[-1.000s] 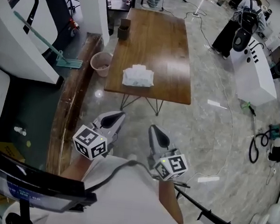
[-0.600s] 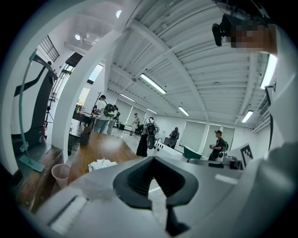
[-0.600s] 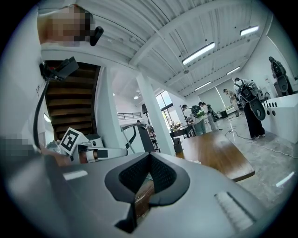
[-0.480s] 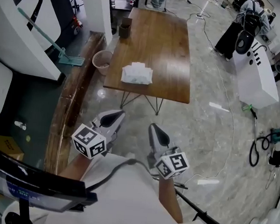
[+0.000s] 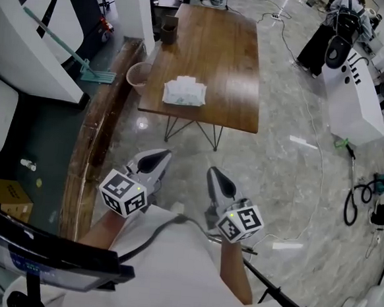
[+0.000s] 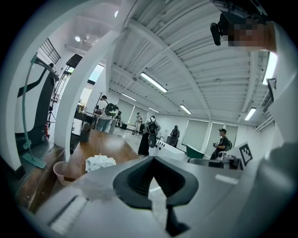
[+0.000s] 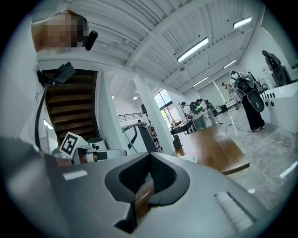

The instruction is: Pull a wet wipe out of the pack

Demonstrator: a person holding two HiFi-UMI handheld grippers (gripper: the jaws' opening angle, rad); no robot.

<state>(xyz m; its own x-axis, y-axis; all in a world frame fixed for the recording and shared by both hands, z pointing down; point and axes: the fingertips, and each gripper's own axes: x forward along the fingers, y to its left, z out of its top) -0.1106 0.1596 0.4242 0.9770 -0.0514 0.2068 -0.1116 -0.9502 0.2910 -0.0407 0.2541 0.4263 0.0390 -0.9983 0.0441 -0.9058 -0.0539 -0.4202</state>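
Item 1, left gripper (image 5: 155, 158): held low at the near left of the head view, over the pale stone floor (image 5: 283, 170). Its jaws are pressed together at the tips, with nothing between them. The left gripper view (image 6: 151, 160) confirms this.

Item 2, right gripper (image 5: 216, 179): just beside the left one, at about the same level. Its jaws are likewise closed tip to tip and empty, as the right gripper view (image 7: 149, 155) shows.

Item 3, pack of wet wipes (image 5: 185, 93): white, with a crumpled-looking top. It lies flat on the table near the near end, toward the left edge. It is well apart from both grippers and neither touches it. It also shows in the left gripper view (image 6: 100, 161).

Item 4, table (image 5: 217, 45): long, brown wood on thin metal legs, ahead of both grippers.

Item 5, dark container (image 5: 169, 28): upright at the table's far left corner.

Item 6, pink bucket (image 5: 138, 78): on the floor just beside the table's left edge.
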